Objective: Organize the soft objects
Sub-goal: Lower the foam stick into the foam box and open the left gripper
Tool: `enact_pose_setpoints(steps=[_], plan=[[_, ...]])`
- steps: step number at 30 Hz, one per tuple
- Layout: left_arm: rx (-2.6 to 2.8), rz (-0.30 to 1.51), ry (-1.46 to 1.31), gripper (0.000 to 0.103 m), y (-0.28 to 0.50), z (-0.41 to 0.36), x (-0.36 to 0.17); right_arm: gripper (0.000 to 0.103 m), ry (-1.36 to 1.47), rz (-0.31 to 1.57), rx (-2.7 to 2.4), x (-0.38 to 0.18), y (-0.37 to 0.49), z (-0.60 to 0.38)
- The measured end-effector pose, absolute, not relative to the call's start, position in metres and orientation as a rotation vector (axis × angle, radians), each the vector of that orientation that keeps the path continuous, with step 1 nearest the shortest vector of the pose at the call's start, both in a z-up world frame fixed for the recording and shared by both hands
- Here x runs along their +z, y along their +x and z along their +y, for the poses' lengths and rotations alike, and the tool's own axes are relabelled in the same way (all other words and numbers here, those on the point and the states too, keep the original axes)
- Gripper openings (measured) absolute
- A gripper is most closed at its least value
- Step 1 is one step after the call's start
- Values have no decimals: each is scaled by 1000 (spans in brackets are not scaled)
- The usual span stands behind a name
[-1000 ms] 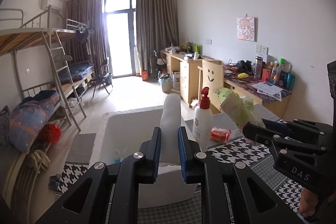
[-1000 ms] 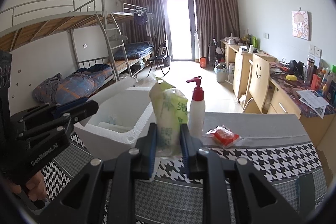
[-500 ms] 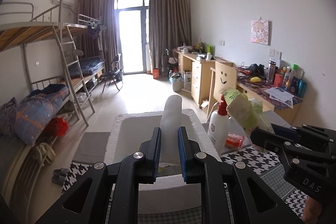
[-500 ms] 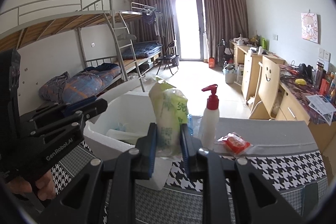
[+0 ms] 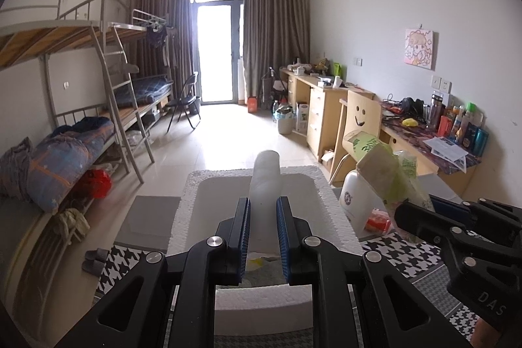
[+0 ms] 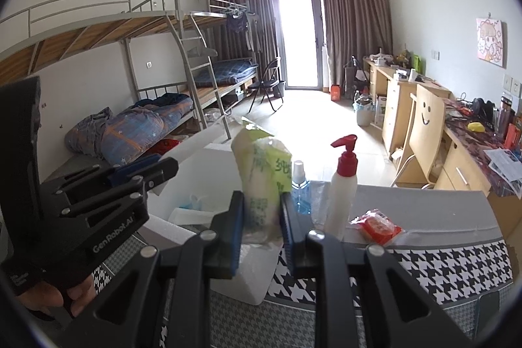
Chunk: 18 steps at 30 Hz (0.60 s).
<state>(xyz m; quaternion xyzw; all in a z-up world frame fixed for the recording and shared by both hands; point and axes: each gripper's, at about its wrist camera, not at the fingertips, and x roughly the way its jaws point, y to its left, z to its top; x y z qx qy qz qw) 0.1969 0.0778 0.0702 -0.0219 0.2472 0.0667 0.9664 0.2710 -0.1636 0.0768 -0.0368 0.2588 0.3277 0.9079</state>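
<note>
Your left gripper (image 5: 262,237) clamps a white roll (image 5: 266,185), upright, directly over the box (image 5: 329,201); your right gripper (image 6: 261,232) clamps a green pack (image 6: 262,181) right of it.

left tongs (image 5: 263,229) clamped and angled downward, right tongs (image 6: 262,219) likewise, side by side

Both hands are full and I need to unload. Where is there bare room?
The grey strip right of the red packet is bare, as is the houndstooth cloth nearer. The foam box has open floor ahead of the left gripper. Around the pump bottle and spray bottle it is crowded.
</note>
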Motion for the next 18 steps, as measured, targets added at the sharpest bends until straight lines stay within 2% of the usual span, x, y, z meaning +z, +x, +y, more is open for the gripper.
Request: enact_pose_setpoints(steps=[13, 17, 18], plan=[[133, 526, -49, 18, 211, 85, 61, 25, -86, 545, 672, 75, 275, -159], [138, 532, -28, 27, 215, 85, 57, 25, -84, 548, 673, 74, 277, -159], [155, 534, -33, 39, 215, 86, 56, 25, -83, 547, 675, 73, 277, -159]])
